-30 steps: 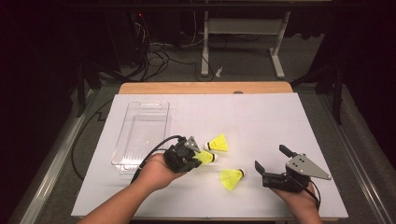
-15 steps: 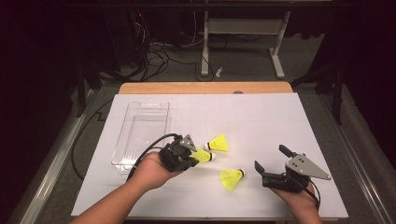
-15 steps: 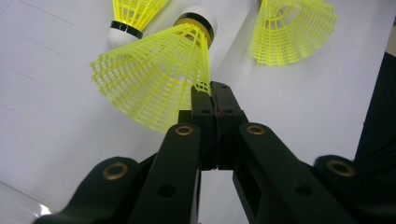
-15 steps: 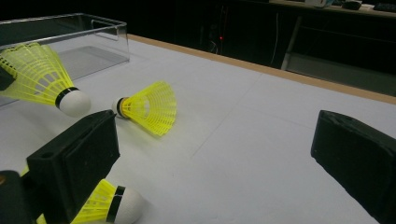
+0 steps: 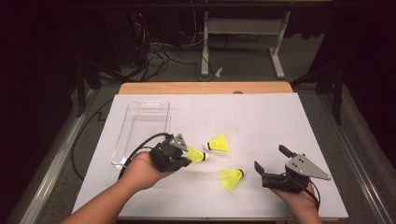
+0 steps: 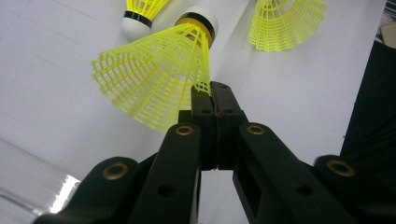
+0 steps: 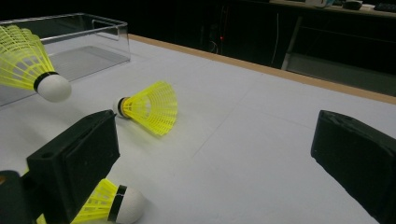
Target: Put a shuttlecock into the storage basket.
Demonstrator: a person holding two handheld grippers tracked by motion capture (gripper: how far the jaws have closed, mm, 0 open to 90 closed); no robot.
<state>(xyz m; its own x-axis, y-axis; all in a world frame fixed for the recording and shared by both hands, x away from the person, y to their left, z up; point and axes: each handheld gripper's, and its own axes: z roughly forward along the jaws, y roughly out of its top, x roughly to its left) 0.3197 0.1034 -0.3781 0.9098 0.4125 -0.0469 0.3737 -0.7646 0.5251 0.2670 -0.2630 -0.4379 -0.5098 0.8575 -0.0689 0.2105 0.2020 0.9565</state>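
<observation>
White sheeting covers the bench (image 5: 261, 121), with a dark floor, loose cables and a desk frame beyond its far wooden edge. From the high view, the left tool (image 5: 189, 156) sits in the person's left hand near the bench's middle, clamped on the skirt of a yellow shuttlecock (image 5: 198, 155) whose white cork points right; compared with a second ago, this hand and its shuttlecock have shifted slightly toward the left and lifted a little, while the right tool (image 5: 268, 163) has kept its place near the front right, its jaws apart. A second shuttlecock (image 5: 218, 143) lies just beyond the held one, a third shuttlecock (image 5: 232, 178) lies between the two tools, and a clear plastic tray (image 5: 140, 133) rests at the left; none of these has moved. From the left gripper view, the black jaws meet tightly on the mesh rim of the held shuttlecock (image 6: 154, 79), which hangs above the sheet. From the right gripper view, the wide-spread jaws frame the second shuttlecock (image 7: 149, 108), the third shuttlecock (image 7: 109, 205) lies beside the near jaw, and the tray (image 7: 88, 42) stands behind. No readable writing shows anywhere.
</observation>
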